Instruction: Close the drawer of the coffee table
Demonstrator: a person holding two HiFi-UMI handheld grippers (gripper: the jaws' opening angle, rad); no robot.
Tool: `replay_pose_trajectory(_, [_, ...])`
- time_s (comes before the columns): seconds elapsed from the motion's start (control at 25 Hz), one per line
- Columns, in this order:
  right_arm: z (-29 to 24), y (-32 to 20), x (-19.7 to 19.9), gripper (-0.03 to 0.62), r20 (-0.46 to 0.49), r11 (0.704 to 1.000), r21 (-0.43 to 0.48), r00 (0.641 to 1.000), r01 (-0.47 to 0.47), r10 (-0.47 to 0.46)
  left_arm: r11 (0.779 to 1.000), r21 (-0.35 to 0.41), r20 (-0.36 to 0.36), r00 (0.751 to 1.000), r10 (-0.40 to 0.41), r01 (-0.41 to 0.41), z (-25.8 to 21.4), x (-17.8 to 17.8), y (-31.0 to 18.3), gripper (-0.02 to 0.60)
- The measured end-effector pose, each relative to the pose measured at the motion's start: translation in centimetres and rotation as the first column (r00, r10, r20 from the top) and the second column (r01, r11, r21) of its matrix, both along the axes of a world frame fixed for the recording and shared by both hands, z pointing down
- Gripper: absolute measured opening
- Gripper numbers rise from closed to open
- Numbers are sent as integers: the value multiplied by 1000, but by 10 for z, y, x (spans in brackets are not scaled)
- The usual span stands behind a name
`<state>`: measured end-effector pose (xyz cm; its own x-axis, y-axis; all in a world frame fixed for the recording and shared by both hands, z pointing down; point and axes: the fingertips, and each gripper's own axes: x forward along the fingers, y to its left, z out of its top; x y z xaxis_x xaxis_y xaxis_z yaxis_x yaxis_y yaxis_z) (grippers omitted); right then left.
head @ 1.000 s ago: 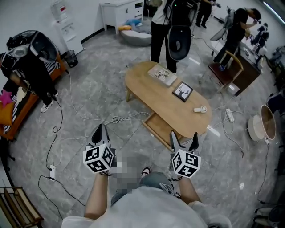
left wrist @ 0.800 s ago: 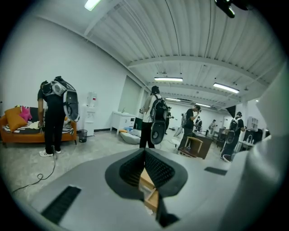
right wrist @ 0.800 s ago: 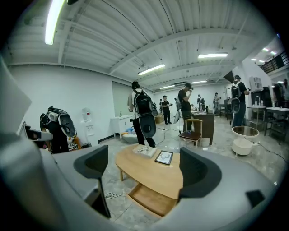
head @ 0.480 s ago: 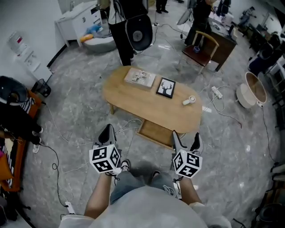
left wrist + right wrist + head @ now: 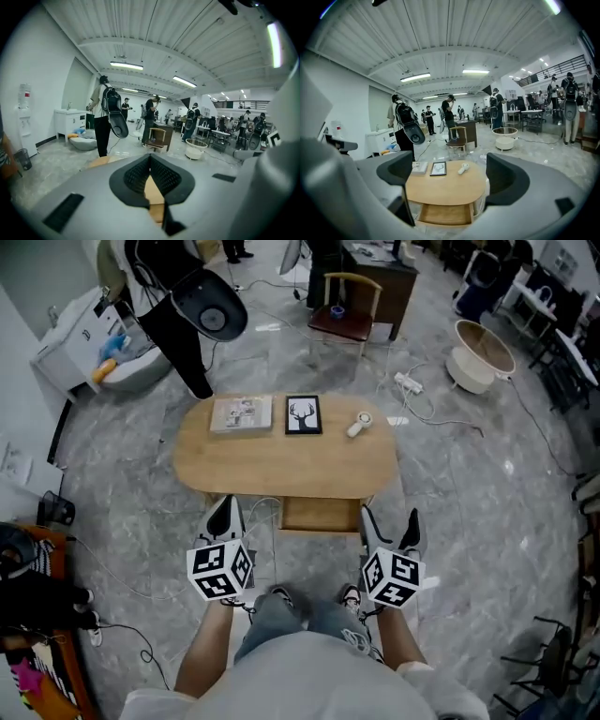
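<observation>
The coffee table (image 5: 281,465) stands on the grey floor in front of the person, and its drawer (image 5: 319,514) is open. The drawer sticks out from under the near long edge, right of the middle, with its wooden bottom showing. In the right gripper view the same drawer (image 5: 444,213) shows as an open tray beneath the oval top.

On the tabletop near the far edge lie a book (image 5: 241,413), a framed deer picture (image 5: 303,415) and a small white handheld device (image 5: 358,425), all in a row and apart from one another. A cable (image 5: 258,512) trails on the floor by the table's near left side.

The left gripper (image 5: 223,514) is held above the floor just short of the table's near edge, left of the drawer. Its jaws are together with nothing between them. The right gripper (image 5: 387,524) is held to the right of the drawer's near corner with its jaws wide apart and empty. Its own view frames the table between them, at some distance. Neither gripper touches the drawer or the table.

By my reading, nothing of the closing is done yet. The approach is what is in hand. What is left is to bring a gripper down to the drawer's front edge, set it against the panel, and push it straight in under the top until it sits flush.
</observation>
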<state>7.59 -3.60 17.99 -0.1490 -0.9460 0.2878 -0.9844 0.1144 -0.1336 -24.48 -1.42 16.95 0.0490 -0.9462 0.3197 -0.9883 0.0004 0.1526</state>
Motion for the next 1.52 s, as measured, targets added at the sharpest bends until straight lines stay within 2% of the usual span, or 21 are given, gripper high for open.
replay_pose_trajectory(0.12, [8, 0, 18, 492, -3, 999, -18, 999, -41, 41, 999, -21, 2, 999, 35, -35, 9, 12, -13, -5])
replay_pose_trajectory(0.28, [15, 1, 35, 492, -17, 997, -37, 998, -62, 62, 998, -43, -8, 999, 41, -41, 19, 21, -22, -5])
replay_pose_trajectory(0.52, [35, 2, 34, 492, -21, 996, -80, 999, -49, 47, 997, -69, -11, 999, 40, -40, 38, 29, -32, -5])
replay_pose_trajectory(0.8, [90, -5, 25, 492, -33, 989, -145, 999, -43, 39, 990, -139, -5, 1000, 30, -30, 91, 24, -34, -5])
replay_pose_trajectory(1.0, [157, -7, 16, 492, -48, 977, -211, 998, -39, 29, 980, -197, 6, 1000, 6, -5, 154, 13, -35, -5])
replay_pose_trajectory(1.36, [317, -2, -17, 492, -35, 951, -306, 999, -29, 19, 956, -292, 7, 1000, 14, -11, 301, 2, -35, -5])
replay_pose_trajectory(1.52, [379, 6, -26, 494, -32, 944, -328, 999, -27, 18, 944, -331, 5, 1000, -7, 8, 364, -9, -27, -5])
